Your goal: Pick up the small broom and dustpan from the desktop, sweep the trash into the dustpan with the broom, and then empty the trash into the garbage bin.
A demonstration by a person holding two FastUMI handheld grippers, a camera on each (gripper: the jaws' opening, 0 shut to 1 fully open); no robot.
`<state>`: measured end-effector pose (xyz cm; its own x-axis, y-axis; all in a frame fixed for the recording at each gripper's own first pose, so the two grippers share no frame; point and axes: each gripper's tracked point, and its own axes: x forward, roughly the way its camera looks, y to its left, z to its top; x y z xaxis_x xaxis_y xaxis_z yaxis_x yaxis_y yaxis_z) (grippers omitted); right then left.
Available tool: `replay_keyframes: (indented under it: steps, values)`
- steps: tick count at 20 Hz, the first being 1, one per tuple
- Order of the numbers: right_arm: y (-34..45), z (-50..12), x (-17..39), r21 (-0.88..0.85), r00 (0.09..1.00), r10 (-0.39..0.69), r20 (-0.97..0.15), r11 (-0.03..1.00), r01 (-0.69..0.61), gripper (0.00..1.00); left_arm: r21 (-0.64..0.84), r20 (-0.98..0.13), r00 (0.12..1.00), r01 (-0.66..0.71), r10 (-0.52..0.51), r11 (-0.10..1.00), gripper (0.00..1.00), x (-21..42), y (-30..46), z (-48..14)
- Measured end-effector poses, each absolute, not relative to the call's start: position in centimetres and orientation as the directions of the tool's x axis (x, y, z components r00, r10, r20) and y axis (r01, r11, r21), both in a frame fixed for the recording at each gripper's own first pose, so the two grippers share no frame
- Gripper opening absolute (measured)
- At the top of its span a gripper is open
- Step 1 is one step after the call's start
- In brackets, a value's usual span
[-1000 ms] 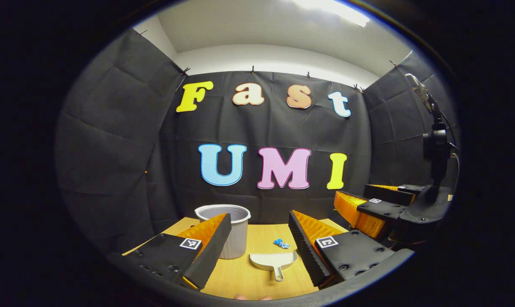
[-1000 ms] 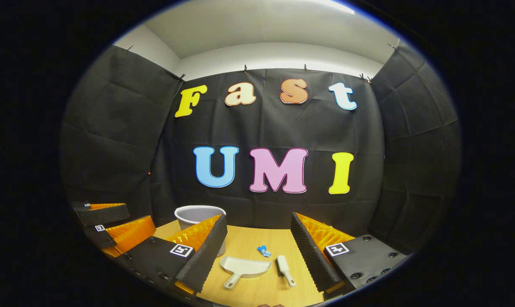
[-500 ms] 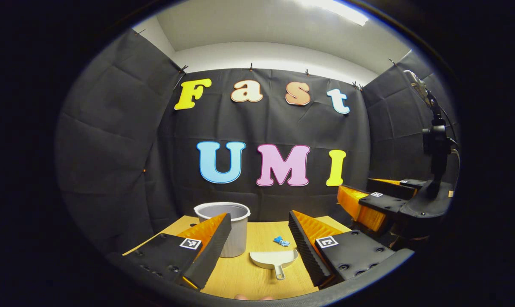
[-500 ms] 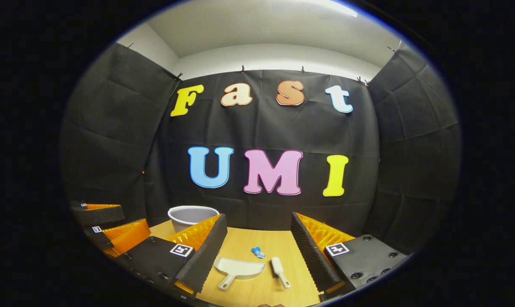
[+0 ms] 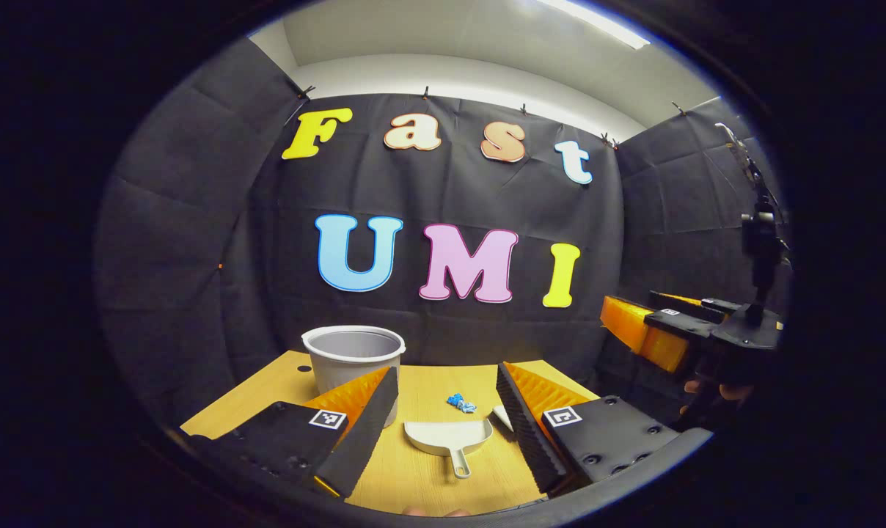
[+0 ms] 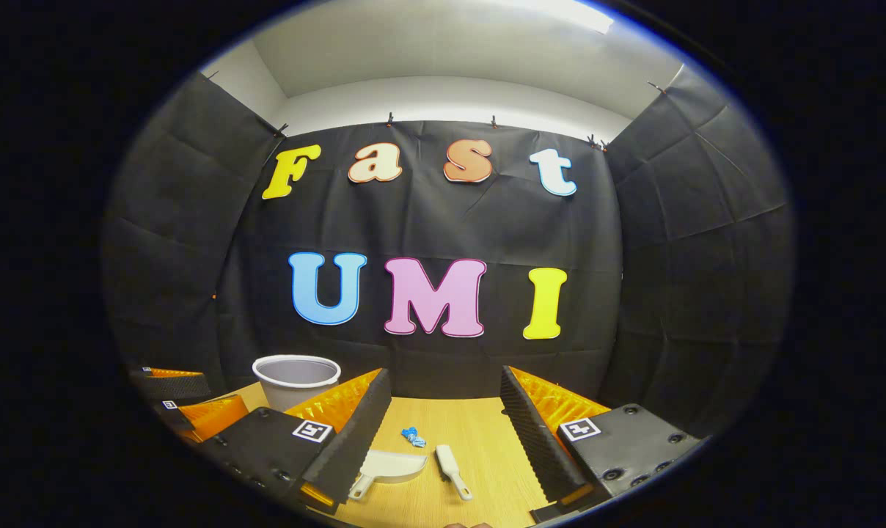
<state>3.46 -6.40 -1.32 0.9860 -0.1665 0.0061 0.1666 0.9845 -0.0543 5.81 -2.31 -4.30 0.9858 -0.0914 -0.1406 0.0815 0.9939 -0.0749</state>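
1. The small white plastic dustpan [image 5: 447, 435] lies flat on the light wooden bench [image 5: 267, 381], its short handle pointing toward the camera; in the right gripper view the dustpan [image 6: 392, 465] is partly hidden behind that claw's left finger.
2. The small white hand broom [image 6: 452, 471] lies just to the right of the dustpan, apart from it; in the left gripper view just a bit of the broom [image 5: 502, 416] peeks out beside a finger.
3. A small crumpled blue scrap of trash [image 5: 460, 402] sits on the bench just beyond the dustpan's wide mouth, and in the right gripper view the scrap [image 6: 413, 437] lies behind both tools.
4. The round grey plastic garbage bin [image 5: 353, 357] stands upright at the back left of the bench.
5. The left claw [image 5: 443, 411] hangs above the bench with its fingers spread wide, gripping nothing.
6. The right claw [image 6: 443, 411] is likewise spread apart and empty, above the near edge of the bench.
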Motion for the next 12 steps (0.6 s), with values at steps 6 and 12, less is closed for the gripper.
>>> replay_keyframes:
  steps: [6, 12]
  values:
    - [-7.3, -2.6, 6.2, -0.058, 0.986, -0.164, -0.033, 0.985, 0.162, 0.96, -0.147, -0.295, 0.951, 0.046, -0.089, 0.988, 0.80, 11.4, -2.4, -7.7]
    - [-7.4, -3.8, 9.2, -0.057, 0.993, -0.108, -0.057, 0.993, 0.104, 0.94, -0.217, -0.719, 0.672, 0.027, -0.178, 0.976, 0.81, 16.6, -5.9, -17.3]
